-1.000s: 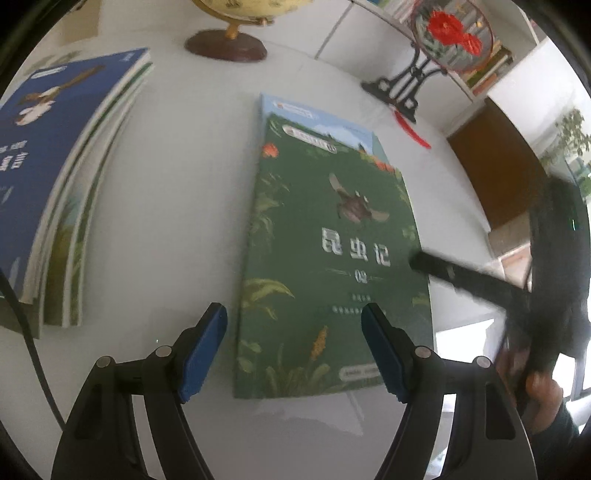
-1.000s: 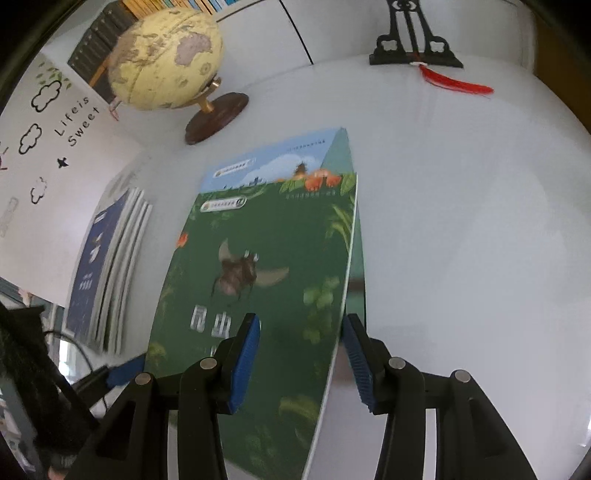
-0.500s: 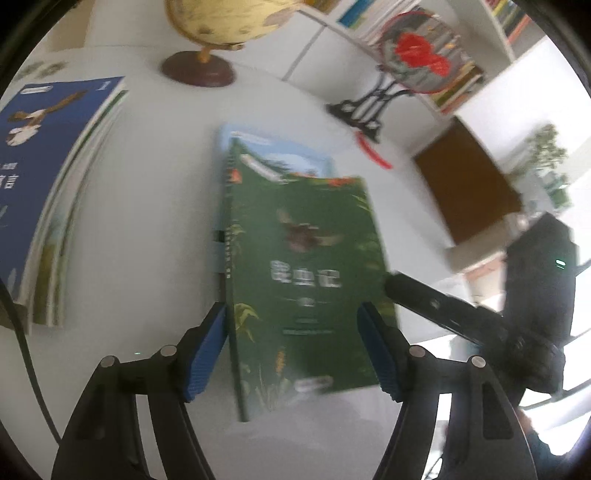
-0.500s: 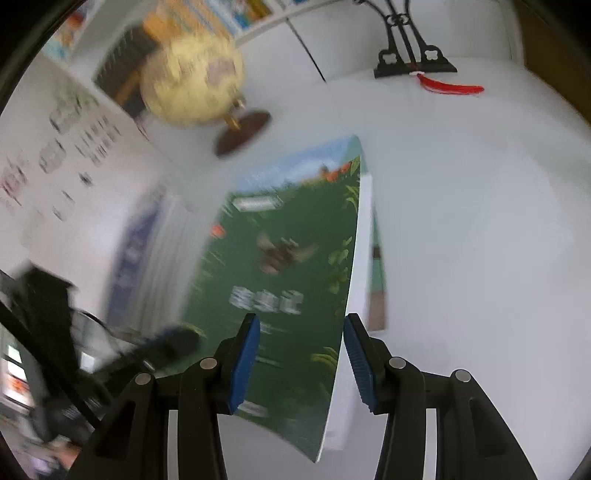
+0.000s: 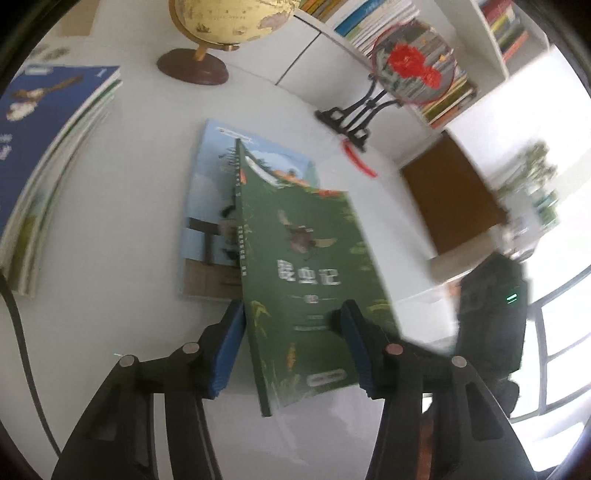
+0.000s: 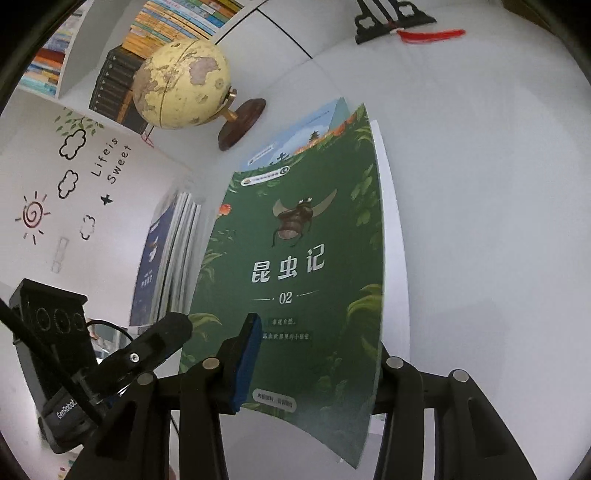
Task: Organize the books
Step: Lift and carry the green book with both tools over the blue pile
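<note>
A green insect book (image 5: 310,273) (image 6: 295,258) is lifted and tilted above a light-blue book (image 5: 210,206) that lies flat on the white table; the blue book's top edge shows behind it in the right wrist view (image 6: 295,136). My right gripper (image 6: 317,362) is shut on the green book's lower edge, one finger over the cover, the other hidden behind it. My left gripper (image 5: 291,332) is open, its blue pads (image 5: 231,354) either side of the green book's lower part, not pressing it. A stack of books topped by a dark blue one (image 5: 40,155) (image 6: 162,258) lies at the left.
A globe on a wooden base (image 5: 207,44) (image 6: 184,85) stands at the back. A round fan ornament on a black stand (image 5: 399,74) with a red tassel (image 6: 432,35) stands at the back right. Bookshelves (image 6: 155,29) line the wall behind the white table (image 6: 498,221).
The green book has been lifted off the blue book and tilted up by its right edge. Both grippers have risen with it, and the left one has closed in around its lower part.
</note>
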Motion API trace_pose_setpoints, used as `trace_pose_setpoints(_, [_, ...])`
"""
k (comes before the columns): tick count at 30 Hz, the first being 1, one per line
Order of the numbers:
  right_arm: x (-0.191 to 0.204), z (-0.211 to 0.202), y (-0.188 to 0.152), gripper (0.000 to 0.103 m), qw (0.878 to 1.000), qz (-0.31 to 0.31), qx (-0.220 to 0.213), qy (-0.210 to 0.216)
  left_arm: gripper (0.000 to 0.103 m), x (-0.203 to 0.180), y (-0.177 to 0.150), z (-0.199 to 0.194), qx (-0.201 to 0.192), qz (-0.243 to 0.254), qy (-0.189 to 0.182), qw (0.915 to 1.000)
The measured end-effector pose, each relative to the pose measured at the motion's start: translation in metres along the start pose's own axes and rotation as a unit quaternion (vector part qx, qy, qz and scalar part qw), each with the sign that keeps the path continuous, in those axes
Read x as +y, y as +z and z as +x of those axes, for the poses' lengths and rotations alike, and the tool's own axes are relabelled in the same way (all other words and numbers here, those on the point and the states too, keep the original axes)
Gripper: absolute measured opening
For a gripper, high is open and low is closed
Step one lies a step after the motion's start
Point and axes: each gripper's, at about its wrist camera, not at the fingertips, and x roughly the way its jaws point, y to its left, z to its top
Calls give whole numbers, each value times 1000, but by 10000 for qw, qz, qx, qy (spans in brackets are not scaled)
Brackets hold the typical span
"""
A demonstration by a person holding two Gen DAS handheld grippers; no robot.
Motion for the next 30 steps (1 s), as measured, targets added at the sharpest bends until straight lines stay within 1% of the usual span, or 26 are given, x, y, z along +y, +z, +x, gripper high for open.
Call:
trace_pose_setpoints(2, [4,-2,-2,45,9998,-179,-11,-101,49,-5,-3,-11,-68,15,-252,9997])
trace_pose_setpoints(3, [5,-4,-3,45,9997,-218,-10,-106,49,-11,-5,-14,-105,94,-259,9996])
trace_pose_setpoints(5, [3,-7,-5,45,9998,-197,-8,-33,49,-25,-9,-9,-109,358,-102,9992])
trace_pose_setpoints(7, [-2,-9,-9,45,9999,-112,-24,27,49,-27,-12,1,-41,333,-39,9994])
trace_pose_setpoints(10, [-10,-11,-14,45,10000,2,-18,45,49,-19,-12,5,-80,38,-110,9999])
trace_pose_setpoints(11, [-11,-12,-16,45,10000,2,-4,30,46,-15,-12,4,-81,-155,-263,9995])
trace_pose_setpoints(13, [-13,-14,-18,45,9999,46,33,84,46,-9,-14,-2,-80,-548,-647,9964])
trace_pose_setpoints(14, [-13,-16,-19,45,9999,81,22,101,46,-10,-17,-7,-92,-580,-757,9954])
trace_pose_setpoints(16, [-14,-23,-23,45,9998,108,-29,162,46,-16,-23,-12,-78,-487,-778,9957])
trace_pose_setpoints(17, [-14,-27,-24,45,9997,131,-41,218,46,-15,-26,-13,-41,-566,-856,9947])
trace_pose_setpoints(19, [-15,-31,-28,45,9993,192,-40,304,46,-8,-32,-14,7,-1005,-1217,9875])
trace_pose_setpoints(20, [-15,-33,-29,45,9992,213,-53,324,46,-6,-35,-15,-15,-1111,-1288,9854])
trace_pose_setpoints(22, [-15,-38,-33,45,9990,233,-81,385,46,-9,-39,-17,-87,-1047,-1115,9882])
trace_pose_setpoints(23, [-15,-40,-34,45,9988,247,-77,410,46,-13,-42,-17,-75,-956,-961,9907])
trace_pose_setpoints(24, [-12,-40,-35,45,9988,233,-65,435,46,-14,-43,-15,-44,-952,-939,9910])
trace_pose_setpoints(27, [1,-43,-40,45,9994,-3,-23,356,46,-17,-51,-19,5,-1041,-1061,9889])
trace_pose_setpoints(30, [18,-50,-45,45,9990,-300,-86,315,46,-27,-55,-32,-67,-857,-1009,9912])
